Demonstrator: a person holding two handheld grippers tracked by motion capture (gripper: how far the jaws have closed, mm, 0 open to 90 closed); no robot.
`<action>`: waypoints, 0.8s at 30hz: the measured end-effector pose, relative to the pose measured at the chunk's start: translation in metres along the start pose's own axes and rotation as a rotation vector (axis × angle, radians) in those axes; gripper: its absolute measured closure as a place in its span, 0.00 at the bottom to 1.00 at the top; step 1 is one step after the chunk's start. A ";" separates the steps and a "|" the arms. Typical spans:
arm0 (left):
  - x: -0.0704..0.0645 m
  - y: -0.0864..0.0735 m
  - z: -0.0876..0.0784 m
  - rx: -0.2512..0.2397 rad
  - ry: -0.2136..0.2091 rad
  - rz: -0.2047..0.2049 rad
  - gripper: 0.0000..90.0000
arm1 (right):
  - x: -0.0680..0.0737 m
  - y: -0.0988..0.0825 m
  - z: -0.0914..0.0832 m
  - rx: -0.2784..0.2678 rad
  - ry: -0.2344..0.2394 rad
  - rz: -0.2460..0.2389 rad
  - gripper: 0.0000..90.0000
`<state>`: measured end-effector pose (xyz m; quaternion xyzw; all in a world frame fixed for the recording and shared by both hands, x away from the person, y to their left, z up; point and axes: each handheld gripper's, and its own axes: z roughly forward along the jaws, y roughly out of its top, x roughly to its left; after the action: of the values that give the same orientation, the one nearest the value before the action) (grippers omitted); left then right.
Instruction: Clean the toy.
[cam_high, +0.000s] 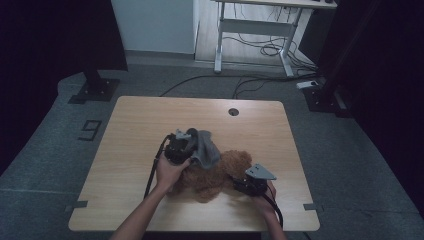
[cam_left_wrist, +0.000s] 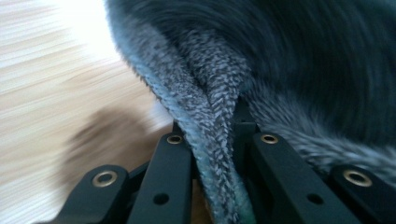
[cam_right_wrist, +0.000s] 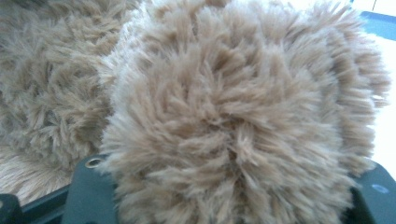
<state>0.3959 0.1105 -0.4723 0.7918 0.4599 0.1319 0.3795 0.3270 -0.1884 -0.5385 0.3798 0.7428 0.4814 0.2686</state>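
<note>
Fingers (cam_left_wrist: 184, 154) of my left gripper (cam_high: 181, 150) pinch the grey cloth (cam_high: 205, 147) over the teddy bear (cam_high: 212, 177); my right gripper (cam_high: 250, 185) clamps the bear's furry limb (cam_right_wrist: 233, 126).

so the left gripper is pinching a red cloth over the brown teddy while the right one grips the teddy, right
Not quite: the cloth is grey, not red, as the left gripper view shows. The rest holds: the left gripper is shut on it above the brown teddy, and the right gripper grips the teddy.
</note>
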 end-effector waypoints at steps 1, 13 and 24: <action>0.000 0.000 0.000 0.000 0.000 0.000 0.91 | 0.000 0.000 0.000 0.000 0.000 0.000 0.39; 0.048 -0.054 -0.004 0.052 0.006 -0.091 0.91 | 0.000 0.000 0.001 -0.003 -0.007 0.011 0.39; 0.055 -0.043 -0.028 -0.028 -0.069 -0.142 0.91 | -0.003 -0.002 0.000 -0.007 0.005 0.020 0.39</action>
<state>0.3830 0.1816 -0.4924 0.7558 0.4998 0.0837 0.4146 0.3283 -0.1908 -0.5399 0.3852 0.7381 0.4875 0.2631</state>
